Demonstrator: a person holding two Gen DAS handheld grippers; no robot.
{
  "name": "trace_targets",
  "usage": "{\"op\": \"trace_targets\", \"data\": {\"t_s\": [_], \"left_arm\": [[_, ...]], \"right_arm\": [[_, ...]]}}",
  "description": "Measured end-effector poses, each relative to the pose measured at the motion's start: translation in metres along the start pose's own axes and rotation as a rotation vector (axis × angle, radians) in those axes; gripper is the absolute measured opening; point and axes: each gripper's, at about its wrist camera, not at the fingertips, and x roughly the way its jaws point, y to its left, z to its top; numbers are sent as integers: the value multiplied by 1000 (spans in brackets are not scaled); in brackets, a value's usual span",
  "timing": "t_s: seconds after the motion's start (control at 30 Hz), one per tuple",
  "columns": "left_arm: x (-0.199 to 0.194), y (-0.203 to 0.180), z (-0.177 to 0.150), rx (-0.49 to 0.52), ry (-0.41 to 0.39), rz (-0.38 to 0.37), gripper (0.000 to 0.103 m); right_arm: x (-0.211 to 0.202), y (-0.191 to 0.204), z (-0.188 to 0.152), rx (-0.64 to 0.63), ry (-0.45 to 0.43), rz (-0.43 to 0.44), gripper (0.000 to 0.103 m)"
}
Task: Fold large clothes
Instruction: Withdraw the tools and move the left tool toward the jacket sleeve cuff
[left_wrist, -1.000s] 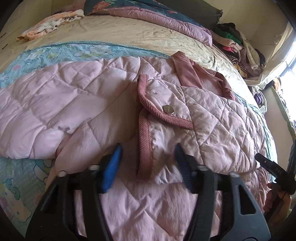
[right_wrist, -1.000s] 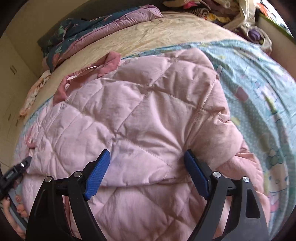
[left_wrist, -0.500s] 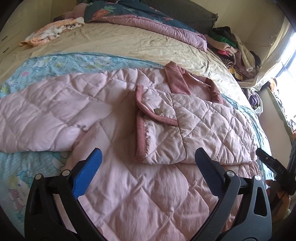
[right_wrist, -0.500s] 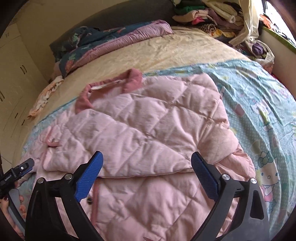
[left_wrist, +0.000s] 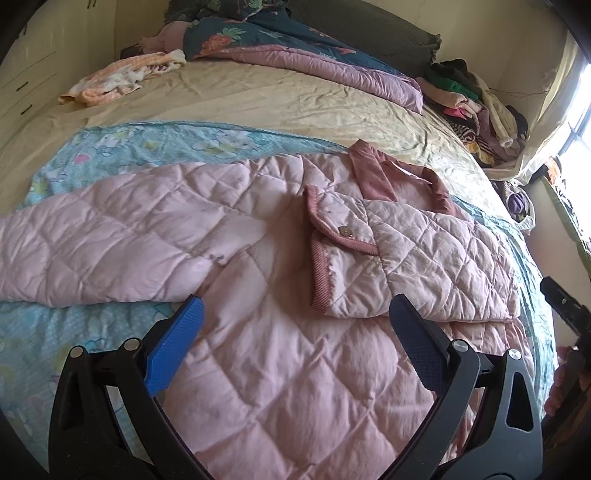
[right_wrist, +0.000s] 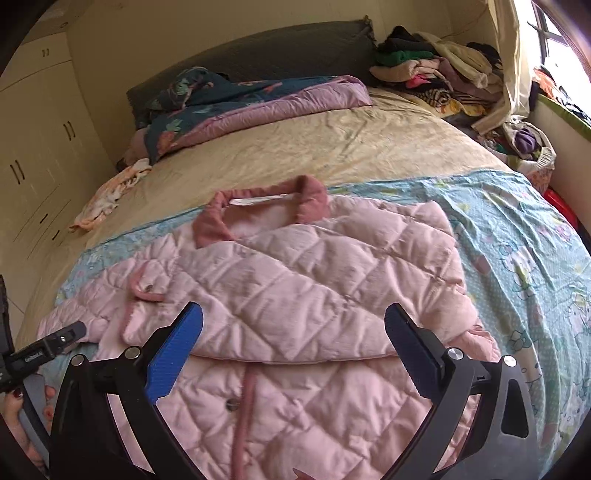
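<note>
Both grippers have let go and pulled back up off the jacket since a second ago. Left gripper (left_wrist: 295, 317) has its jaws spread wide with nothing between them, same for the right gripper (right_wrist: 293, 323), just hanging above the fabric. Pink quilted jacket (left_wrist: 280, 354) lies flat on the blue cartoon sheet (right_wrist: 517, 236) on the bed, right sleeve (right_wrist: 295, 295) folded across the chest, left sleeve (left_wrist: 110, 236) out sideways. Only container I can spot is a basket (right_wrist: 543, 155) by the window with some purple cloth in it, hard to say what else.
</note>
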Motion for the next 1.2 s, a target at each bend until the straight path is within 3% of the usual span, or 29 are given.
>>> {"op": "trace_targets", "data": {"t_s": [0.67,1.2], "left_arm": [[-35,54,-6,-50,-59,66,94],[-46,108,-17,-136,-72,106,94]], "right_arm": [[-16,84,6,-111,-42,109,99],[-4,144,-1,-182,-24,164,99]]}}
